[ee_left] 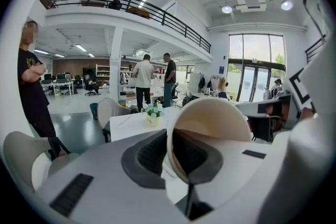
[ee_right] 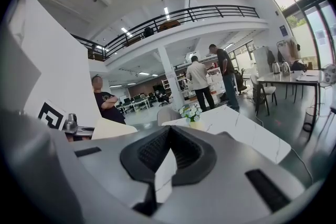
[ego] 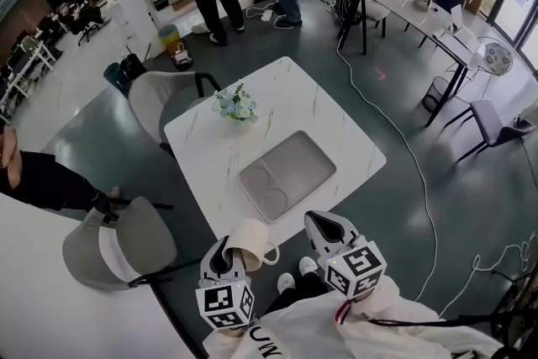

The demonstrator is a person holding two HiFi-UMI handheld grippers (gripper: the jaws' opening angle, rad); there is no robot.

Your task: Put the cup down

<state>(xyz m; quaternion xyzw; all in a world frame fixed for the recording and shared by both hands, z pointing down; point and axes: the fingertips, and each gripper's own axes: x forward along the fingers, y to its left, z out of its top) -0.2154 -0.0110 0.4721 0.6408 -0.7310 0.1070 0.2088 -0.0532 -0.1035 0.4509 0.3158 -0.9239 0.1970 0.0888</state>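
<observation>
Cup: the cup (ego: 250,241) hangs in the air at the near edge of the tabletop (ego: 328,118), tipped over rather than upright. It is not yet resting on anything.
Left grip: your left hand-held gripper (ego: 229,252) is clamped on the cup's wall, one pad inside the mouth and one outside. Pinching the rim is likely why the cup hangs at a tilt.
Right side: your right hand-held gripper (ego: 322,224) has its jaws together on nothing. It sits beside the cup and clear of it, seemingly just out of the way.
Landing spot: the grey tray (ego: 290,168) lies just ahead with two round hollows, probably meant for cups.
Next move: you'll likely need to bring the cup upright before lowering it.
Watch for: the flower pot (ego: 235,106) stands beyond the tray, well clear of your path.
</observation>
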